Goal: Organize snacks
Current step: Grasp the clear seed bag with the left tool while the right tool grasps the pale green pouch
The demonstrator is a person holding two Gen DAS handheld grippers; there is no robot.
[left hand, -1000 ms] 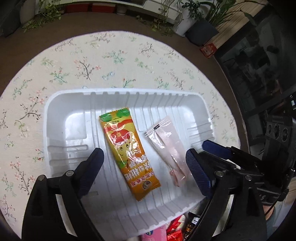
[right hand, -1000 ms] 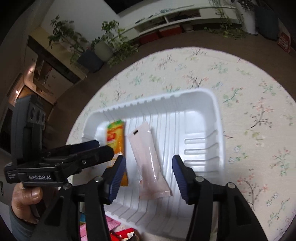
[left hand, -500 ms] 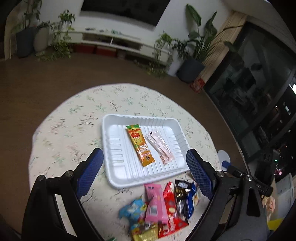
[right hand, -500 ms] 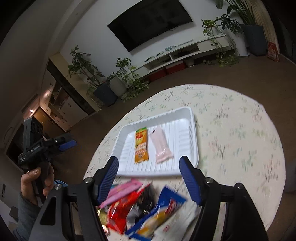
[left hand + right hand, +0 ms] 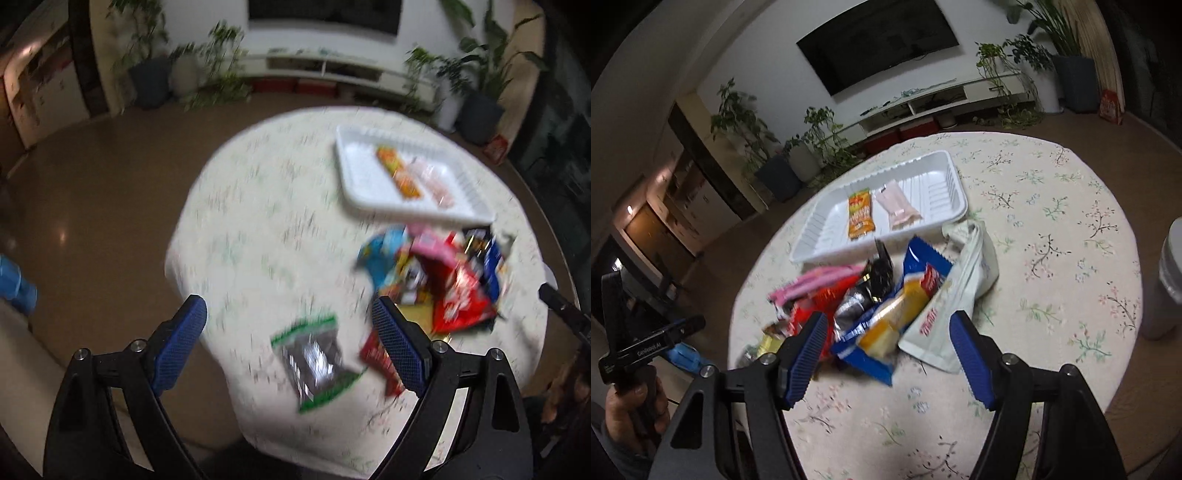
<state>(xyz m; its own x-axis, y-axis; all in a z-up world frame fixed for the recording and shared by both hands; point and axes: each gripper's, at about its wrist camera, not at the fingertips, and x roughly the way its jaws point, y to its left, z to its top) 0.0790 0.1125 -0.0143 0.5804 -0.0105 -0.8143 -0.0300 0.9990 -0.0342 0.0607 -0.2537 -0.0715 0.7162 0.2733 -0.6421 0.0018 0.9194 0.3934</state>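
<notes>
A white tray (image 5: 945, 177) on the round table holds an orange snack bar (image 5: 860, 218) and a pale pink packet (image 5: 897, 206). A heap of snack packets (image 5: 871, 299) lies in front of it, with a blue and yellow packet (image 5: 890, 321) and a white bag (image 5: 956, 291) nearest. My right gripper (image 5: 888, 354) hangs open above the heap's near edge, holding nothing. In the blurred left wrist view my left gripper (image 5: 288, 347) is wide open over a green-edged clear packet (image 5: 314, 358), apart from it; the tray (image 5: 354, 192) and heap (image 5: 436, 273) lie beyond.
The flowered tablecloth (image 5: 1052, 229) covers the round table, whose edge drops to a brown floor (image 5: 92, 184). A grey cylinder (image 5: 1167, 288) stands at the table's right edge. A hand (image 5: 631, 402) holds the left gripper's handle beside the table. Potted plants and a TV shelf line the far wall.
Both grippers have pulled back from over the tray to the near side of the table. The right jaws stand wider than a second ago. The left view has swung left and blurred.
</notes>
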